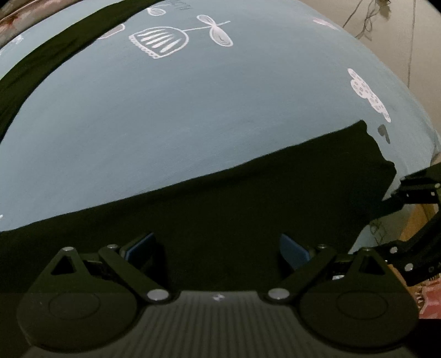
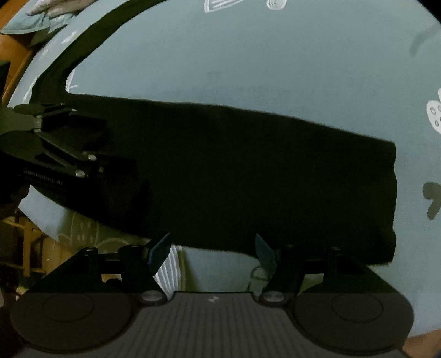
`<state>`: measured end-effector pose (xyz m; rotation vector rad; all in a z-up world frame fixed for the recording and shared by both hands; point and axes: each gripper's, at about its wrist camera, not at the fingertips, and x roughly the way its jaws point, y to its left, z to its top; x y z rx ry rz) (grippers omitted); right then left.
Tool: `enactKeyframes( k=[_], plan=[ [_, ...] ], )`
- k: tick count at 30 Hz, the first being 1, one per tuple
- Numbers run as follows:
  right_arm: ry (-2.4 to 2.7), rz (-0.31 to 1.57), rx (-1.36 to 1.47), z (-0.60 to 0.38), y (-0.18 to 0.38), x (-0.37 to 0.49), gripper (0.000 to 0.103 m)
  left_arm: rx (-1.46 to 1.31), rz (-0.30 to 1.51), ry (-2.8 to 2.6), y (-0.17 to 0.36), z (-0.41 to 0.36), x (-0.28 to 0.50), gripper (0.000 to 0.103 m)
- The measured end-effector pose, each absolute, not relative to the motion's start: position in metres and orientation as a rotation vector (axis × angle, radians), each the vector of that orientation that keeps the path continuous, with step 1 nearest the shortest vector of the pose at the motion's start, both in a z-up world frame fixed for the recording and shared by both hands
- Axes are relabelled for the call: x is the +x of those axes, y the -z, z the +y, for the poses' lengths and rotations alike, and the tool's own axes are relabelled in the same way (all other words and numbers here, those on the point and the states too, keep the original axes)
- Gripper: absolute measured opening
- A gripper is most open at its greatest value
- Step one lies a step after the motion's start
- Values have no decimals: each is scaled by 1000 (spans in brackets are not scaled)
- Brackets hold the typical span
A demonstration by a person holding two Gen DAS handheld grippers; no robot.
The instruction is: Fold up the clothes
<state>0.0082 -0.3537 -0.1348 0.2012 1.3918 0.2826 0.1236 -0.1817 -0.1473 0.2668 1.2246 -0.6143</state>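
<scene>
A black garment (image 1: 248, 198) lies flat as a long folded band on a light blue sheet (image 1: 179, 115); it also shows in the right wrist view (image 2: 261, 179). A narrow black strip of it (image 1: 46, 55) curves away to the far left. My left gripper (image 1: 217, 247) is open and empty, low over the cloth, blue pads (image 1: 293, 252) apart. My right gripper (image 2: 212, 252) is open and empty at the garment's near edge. The left gripper's body (image 2: 55, 148) shows at the left of the right wrist view, and the right gripper's body (image 1: 413, 198) at the right of the left wrist view.
The blue sheet (image 2: 248, 55) has white printed flowers (image 1: 160, 41) and covers a bed-like surface. The bed's edge drops to a pale floor with cables (image 1: 366, 24) at far right. A wooden frame (image 2: 16, 236) stands beyond the left edge.
</scene>
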Motion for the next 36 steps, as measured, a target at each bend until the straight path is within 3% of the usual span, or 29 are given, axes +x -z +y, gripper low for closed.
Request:
enactKeyframes(
  k=[14,22,30,36],
  plan=[
    [-362,1418,193,-335,132,19,74,251,1204,492,141,-157,123,96],
    [-522,1343,205,-297,130,50,74,275,1245,381,145,-130,108,96],
    [-661,1460,213,-278,148,54,76,296,1324,305,165,-116,94,97],
    [-640,1425,230,-290,124,72,75,190,1316,215,156,-105,99,97]
  ],
)
